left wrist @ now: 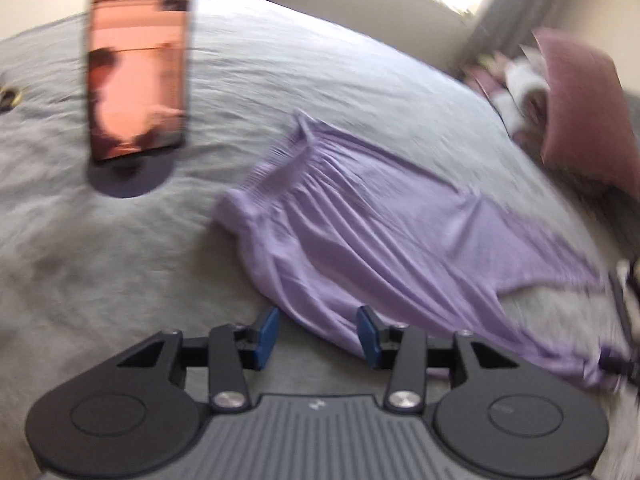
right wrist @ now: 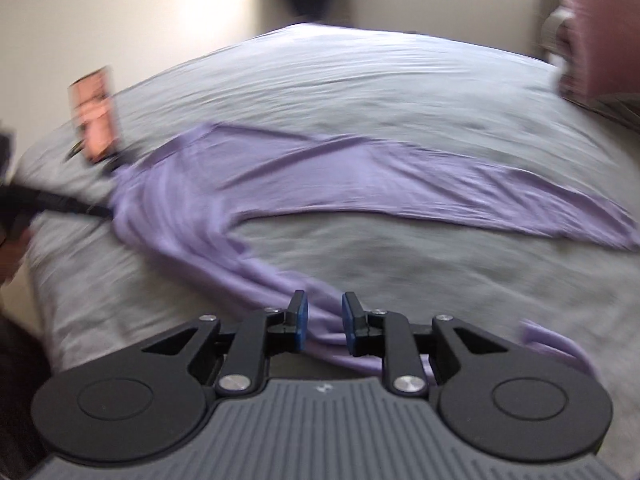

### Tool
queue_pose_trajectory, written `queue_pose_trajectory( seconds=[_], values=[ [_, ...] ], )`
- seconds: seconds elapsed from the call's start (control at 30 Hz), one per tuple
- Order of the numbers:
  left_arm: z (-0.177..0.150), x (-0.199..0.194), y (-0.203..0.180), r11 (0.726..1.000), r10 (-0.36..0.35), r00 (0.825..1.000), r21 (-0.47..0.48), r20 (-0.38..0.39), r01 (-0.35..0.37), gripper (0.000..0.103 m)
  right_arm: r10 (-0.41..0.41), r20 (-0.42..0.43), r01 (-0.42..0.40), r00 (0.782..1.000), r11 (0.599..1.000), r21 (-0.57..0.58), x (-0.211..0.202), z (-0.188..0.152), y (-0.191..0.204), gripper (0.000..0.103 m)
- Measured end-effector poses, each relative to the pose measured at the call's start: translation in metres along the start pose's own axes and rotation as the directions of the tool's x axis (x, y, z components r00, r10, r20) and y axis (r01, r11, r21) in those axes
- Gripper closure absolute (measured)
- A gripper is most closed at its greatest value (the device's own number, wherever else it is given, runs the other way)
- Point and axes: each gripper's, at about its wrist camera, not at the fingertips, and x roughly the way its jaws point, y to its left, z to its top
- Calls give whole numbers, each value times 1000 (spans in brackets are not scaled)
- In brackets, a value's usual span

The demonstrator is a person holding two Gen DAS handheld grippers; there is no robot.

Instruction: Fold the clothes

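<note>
Left gripper [left wrist: 317, 336] stands with its blue pads moderately apart, straddling the near hem of the lilac garment [left wrist: 360, 240] without pressing on it, as far as the motion blur lets me judge. That garment lies spread on the grey bed [left wrist: 100, 264], its gathered, ribbed end toward the phone on a stand [left wrist: 138, 60] and its long body running away to the right of this view toward the pink pillow [left wrist: 584, 112]. Right gripper [right wrist: 324, 322] has its pads set narrower, a fold of the same cloth lying in the gap between them; the pads do not visibly pinch it. From the right wrist view the long axis runs side to side across the bed, with a strand of fabric trailing down toward that gripper. Each gripper sits at one end of the near edge, the left by the gathered end, the right by the trailing end. My guess is that the fold turns on this: the cloth lies ahead of both, so the near edge would be carried forward across the long axis.
</note>
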Motion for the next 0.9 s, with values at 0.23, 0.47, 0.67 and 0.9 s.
queue_pose_trajectory(
  seconds=[0.23,0.47,0.67,0.9],
  values=[
    [1,5,18,991,-11,1000,-131,-5,11,65,164,-30,-167,986,978,-128,28,4,49,80],
    [8,12,18,989,30,999,-143,39,-24,65,161,-80,-176,984,950,-258,61,10,95,79],
    [11,10,28,984,40,998,-174,58,-29,66,96,-92,-122,991,932,-341,78,13,119,75],
    [17,13,37,978,16,998,-209,63,-3,66,48,-106,-85,993,921,-381,90,24,127,75]
  ],
)
